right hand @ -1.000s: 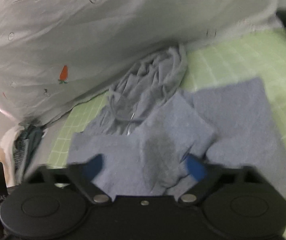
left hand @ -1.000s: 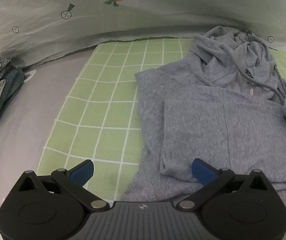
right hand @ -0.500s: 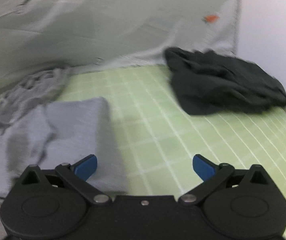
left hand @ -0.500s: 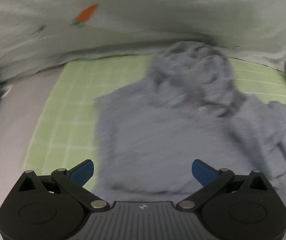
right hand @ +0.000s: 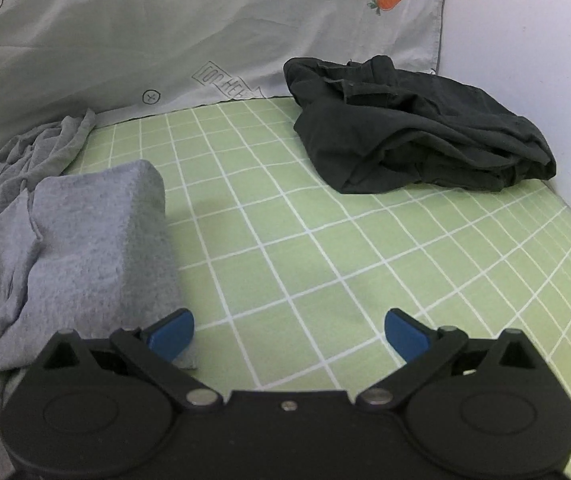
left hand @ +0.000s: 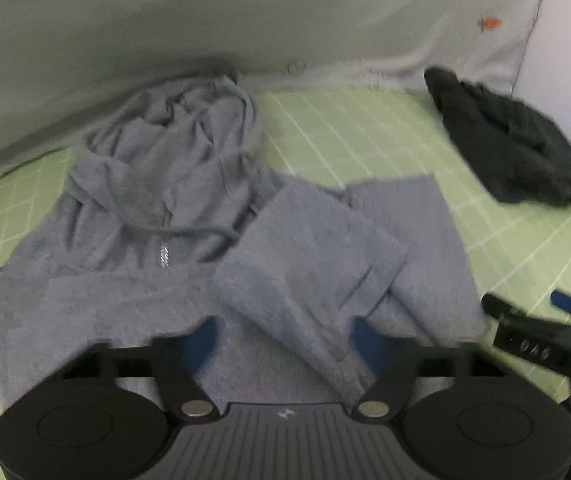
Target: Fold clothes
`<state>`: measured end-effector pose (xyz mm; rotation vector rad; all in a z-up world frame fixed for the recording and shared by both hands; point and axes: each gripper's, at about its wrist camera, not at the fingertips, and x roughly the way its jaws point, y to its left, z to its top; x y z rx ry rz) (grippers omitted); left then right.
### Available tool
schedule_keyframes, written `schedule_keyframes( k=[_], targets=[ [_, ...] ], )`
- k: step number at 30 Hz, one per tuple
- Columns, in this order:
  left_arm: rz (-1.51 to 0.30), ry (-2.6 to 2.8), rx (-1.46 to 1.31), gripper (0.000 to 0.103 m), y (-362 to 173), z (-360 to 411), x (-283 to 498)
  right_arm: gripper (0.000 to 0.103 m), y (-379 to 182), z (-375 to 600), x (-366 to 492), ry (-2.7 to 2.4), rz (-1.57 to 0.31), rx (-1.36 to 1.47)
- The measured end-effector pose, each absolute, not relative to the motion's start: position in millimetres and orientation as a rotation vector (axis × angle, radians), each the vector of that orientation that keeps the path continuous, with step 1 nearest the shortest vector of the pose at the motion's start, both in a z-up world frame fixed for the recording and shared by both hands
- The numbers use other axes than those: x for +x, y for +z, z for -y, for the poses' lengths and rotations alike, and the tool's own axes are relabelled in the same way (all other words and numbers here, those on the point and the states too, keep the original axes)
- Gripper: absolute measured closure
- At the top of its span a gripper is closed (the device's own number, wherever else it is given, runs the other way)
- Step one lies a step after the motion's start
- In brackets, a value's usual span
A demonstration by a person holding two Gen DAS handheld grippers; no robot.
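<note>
A grey zip hoodie (left hand: 133, 248) lies front up on the green checked sheet (left hand: 365, 132), hood toward the back. One sleeve (left hand: 309, 252) is folded in across the chest. My left gripper (left hand: 283, 342) hangs over the hoodie's lower front, and its jaws are closing with the sleeve's end between the blue pads (left hand: 201, 340); I see no pad pressing the cloth. In the right wrist view the right gripper (right hand: 287, 334) stands open over bare sheet, its left pad (right hand: 171, 332) beside the hoodie's folded right edge (right hand: 97, 240).
A crumpled black garment (right hand: 413, 140) lies at the back right near the white wall (right hand: 525, 40). A grey carrot-print cover (right hand: 165, 32) rises behind the sheet. One blue pad (left hand: 569, 306) of the right gripper shows at the left view's right edge.
The left view has swung right along the hoodie, and the left jaws have narrowed. The right view has turned from the hoodie to the bare sheet and black garment.
</note>
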<state>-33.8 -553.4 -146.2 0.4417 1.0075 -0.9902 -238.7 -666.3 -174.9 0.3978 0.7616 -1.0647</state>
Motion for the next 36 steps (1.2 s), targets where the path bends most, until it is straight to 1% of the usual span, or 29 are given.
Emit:
schedule_keyframes(
  k=[1, 3, 4, 8, 12, 15, 21, 25, 32, 34, 36],
  targets=[
    [-1.027, -0.995, 0.422, 0.088, -149.6, 551.3, -32.4, 0.0, -175.2, 666.4, -238.6, -1.067, -0.763, 0.397],
    [-1.033, -1.004, 0.364, 0.096, -147.8, 540.3, -28.7, 0.0, -174.8, 666.3, -238.8, -1.072, -0.766, 0.393],
    [-1.018, -1.004, 0.342, 0.097, -144.0, 533.7, -27.6, 0.0, -174.2, 666.0, -238.7, -1.074, -0.766, 0.39],
    [-0.922, -0.965, 0.264, 0.098, -118.3, 502.9, -19.1, 0.0, -171.0, 663.2, -236.7, -1.076, -0.765, 0.37],
    [-0.747, -0.828, 0.283, 0.099, -89.4, 469.0, -9.7, 0.0, -168.3, 657.0, -232.4, -1.056, -0.769, 0.349],
    [-0.701, -0.728, 0.256, 0.099, -78.8, 438.1, 3.1, 0.0, -165.0, 650.6, -226.7, -1.029, -0.77, 0.327],
    [-0.691, -0.515, 0.192, 0.099, -77.7, 378.7, 36.2, 0.0, -156.4, 633.6, -211.4, -0.956, -0.774, 0.253],
    [-0.727, -0.395, 0.121, 0.099, -87.4, 339.7, 62.7, 0.0, -152.8, 623.2, -202.0, -0.906, -0.79, 0.206],
    [-0.75, -0.248, 0.068, 0.099, -102.6, 293.7, 93.1, 0.0, -145.9, 598.6, -188.8, -0.799, -0.794, 0.156],
    [-0.796, -0.2, 0.067, 0.094, -112.2, 285.3, 101.2, 0.0, -146.0, 591.9, -184.1, -0.777, -0.808, 0.14],
    [-0.835, -0.156, 0.068, 0.092, -121.0, 278.8, 105.4, 0.0, -147.0, 588.3, -181.5, -0.77, -0.821, 0.137]
  ],
)
